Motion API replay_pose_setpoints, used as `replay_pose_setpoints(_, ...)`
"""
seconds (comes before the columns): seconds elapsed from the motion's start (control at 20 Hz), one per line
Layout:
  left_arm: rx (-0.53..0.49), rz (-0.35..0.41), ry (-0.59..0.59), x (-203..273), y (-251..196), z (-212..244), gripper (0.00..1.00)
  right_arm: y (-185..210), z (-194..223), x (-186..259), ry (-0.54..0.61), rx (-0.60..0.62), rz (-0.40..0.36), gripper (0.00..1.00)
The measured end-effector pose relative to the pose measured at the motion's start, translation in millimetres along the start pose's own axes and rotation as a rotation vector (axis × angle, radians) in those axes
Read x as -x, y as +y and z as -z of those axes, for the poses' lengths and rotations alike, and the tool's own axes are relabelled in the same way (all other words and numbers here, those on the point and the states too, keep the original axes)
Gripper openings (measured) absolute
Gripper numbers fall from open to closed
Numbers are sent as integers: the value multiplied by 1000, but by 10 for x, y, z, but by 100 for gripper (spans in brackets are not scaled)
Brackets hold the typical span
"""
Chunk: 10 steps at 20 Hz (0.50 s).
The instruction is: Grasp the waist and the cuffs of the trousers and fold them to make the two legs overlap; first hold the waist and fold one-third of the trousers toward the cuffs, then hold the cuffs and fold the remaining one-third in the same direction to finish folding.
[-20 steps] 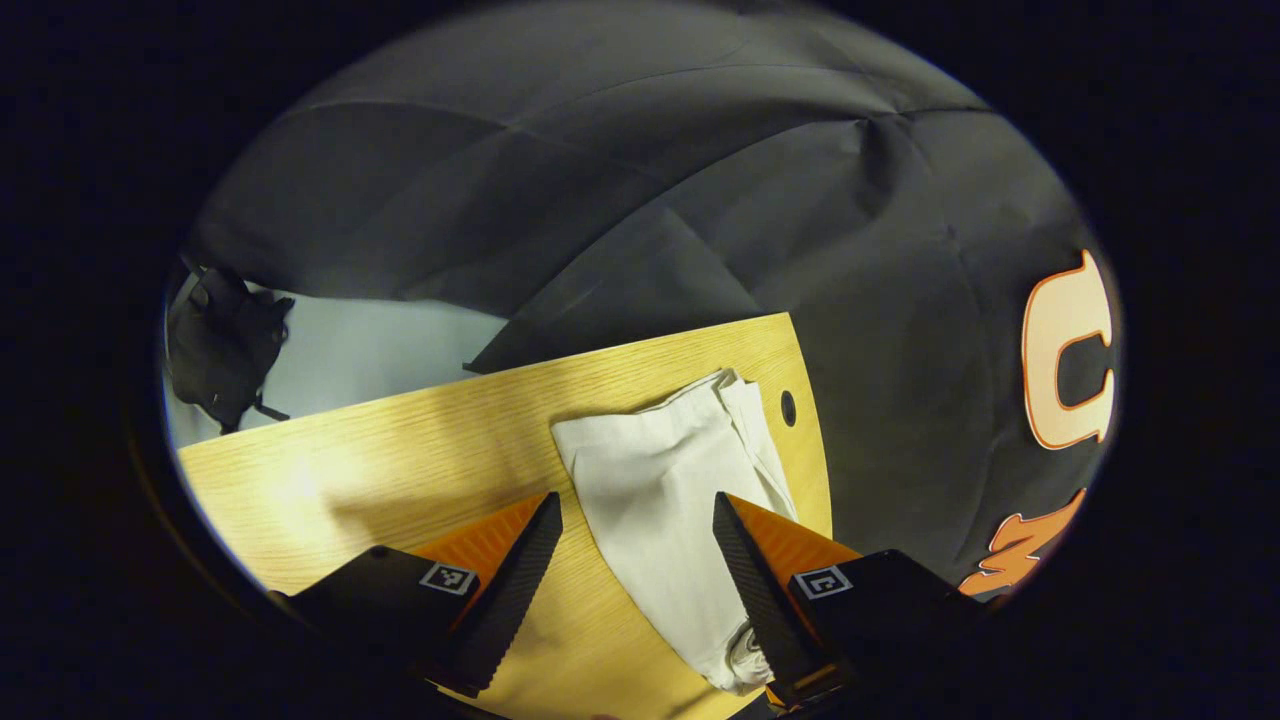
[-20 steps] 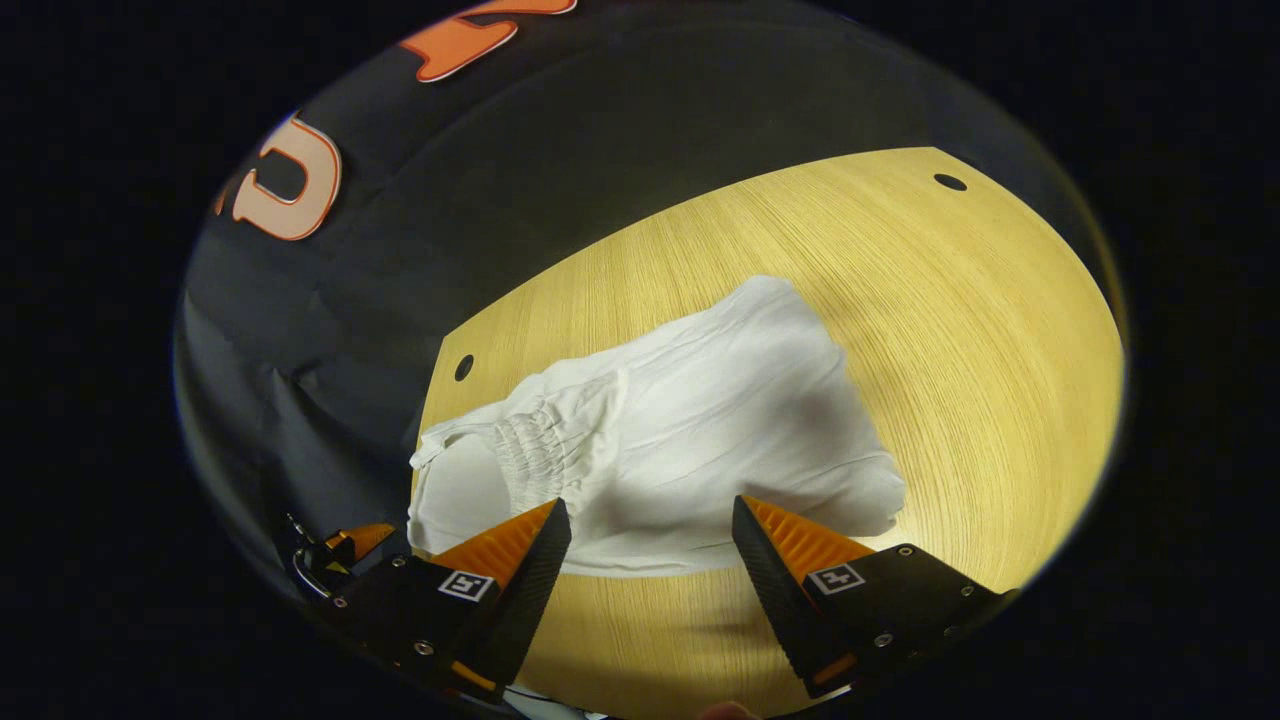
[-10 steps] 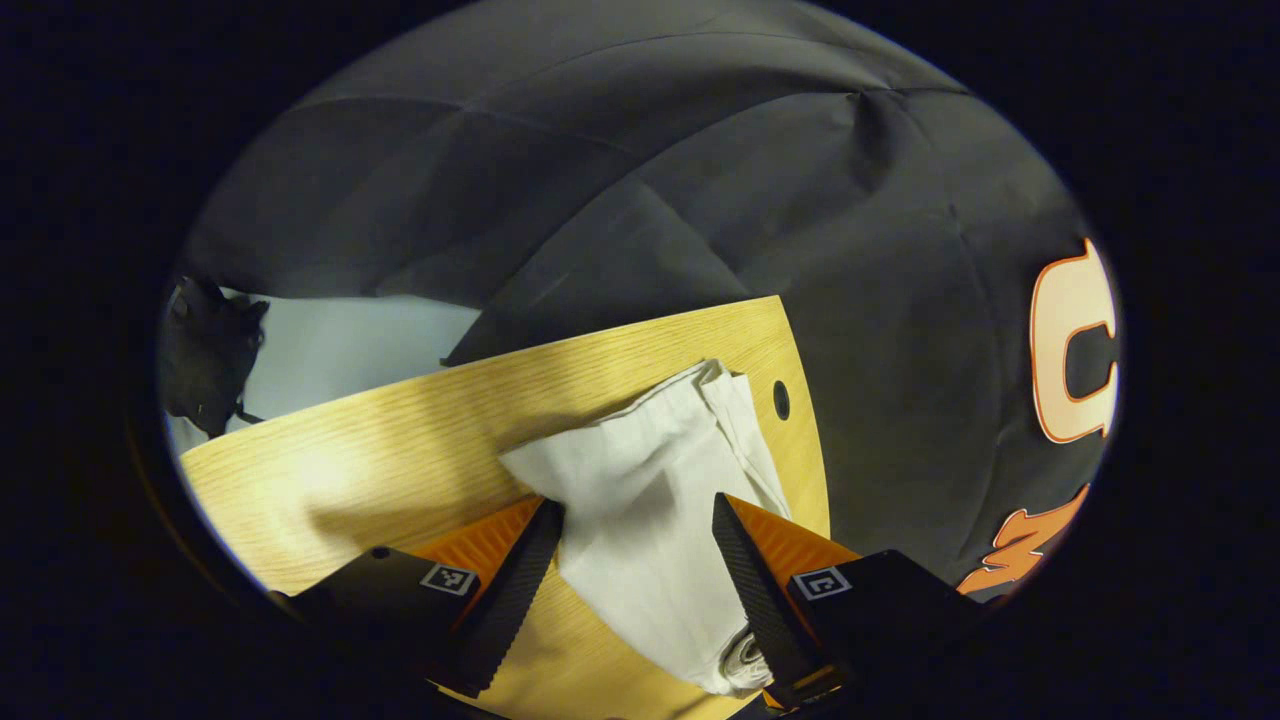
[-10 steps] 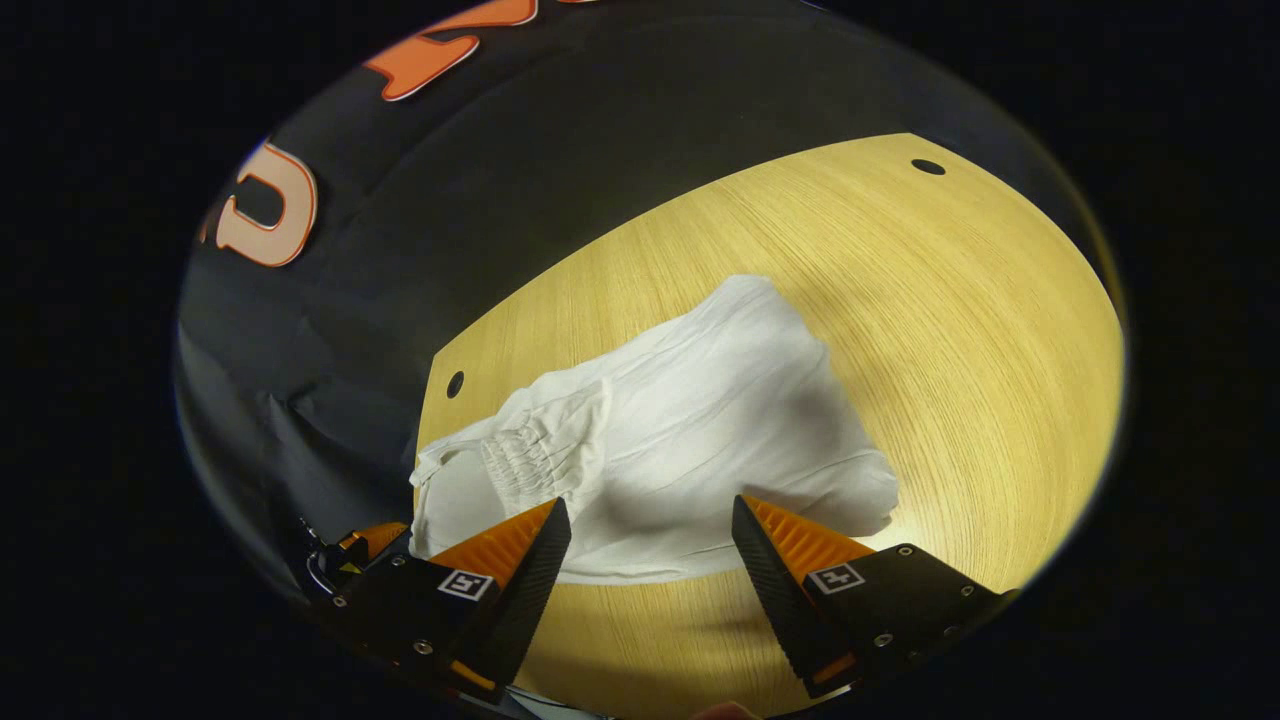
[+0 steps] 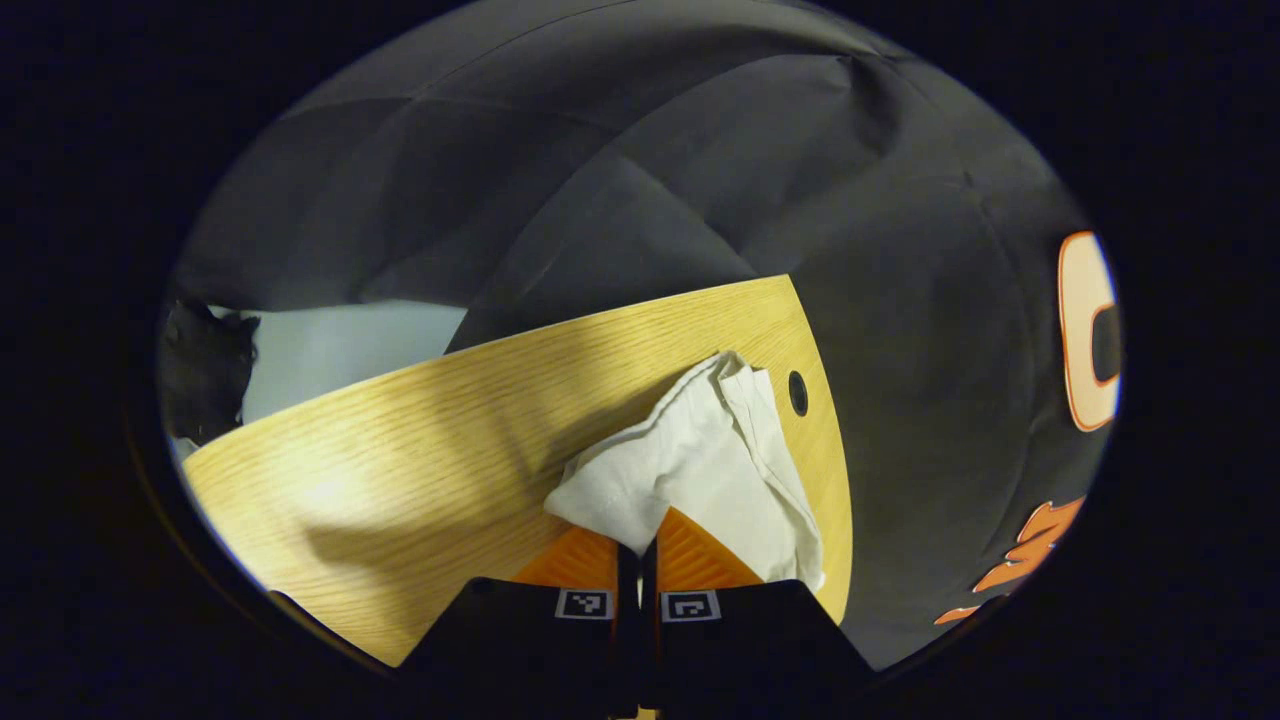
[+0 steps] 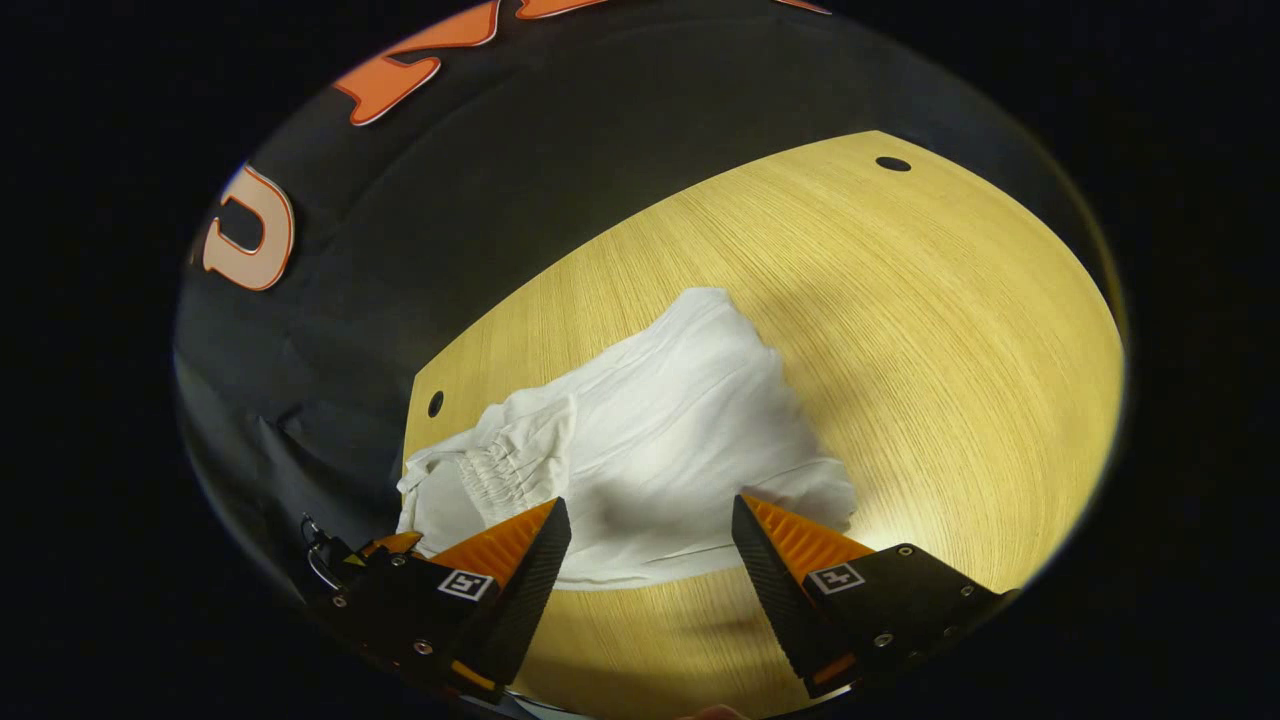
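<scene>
Each hand-held gripper, left (image 5: 639,548) and right (image 6: 650,535), has a black body with a small square black-and-white marker behind each wedge-shaped, ridged finger. The right one shows small screws on its housing.

You've got the white trousers (image 6: 650,420) lying in a rumpled, bunched heap on the wooden worktop (image 6: 950,330), close to its edge near a small round hole. The gathered elastic waist (image 6: 500,465) sits at the heap's left end in your right gripper view. In your left gripper view the cloth (image 5: 700,460) is drawn up into a peak, one corner lifted off the wood.
</scene>
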<state>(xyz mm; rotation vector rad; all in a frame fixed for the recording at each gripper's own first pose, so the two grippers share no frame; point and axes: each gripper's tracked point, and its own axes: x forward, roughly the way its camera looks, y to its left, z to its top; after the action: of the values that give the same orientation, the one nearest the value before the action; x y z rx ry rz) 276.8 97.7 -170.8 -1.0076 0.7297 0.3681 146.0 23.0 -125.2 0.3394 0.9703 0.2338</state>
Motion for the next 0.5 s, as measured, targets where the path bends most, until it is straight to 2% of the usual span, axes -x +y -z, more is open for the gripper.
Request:
replay_pose_setpoints(0.2, -144, 57, -56, 161, -421, -115, 4, -38, -41, 26, -12, -20, -11, 98)
replay_pose_setpoints(0.5, -288, 201, -125, 817, -1362, -87, 4, -175, -179, 185, -48, -42, -38, 98)
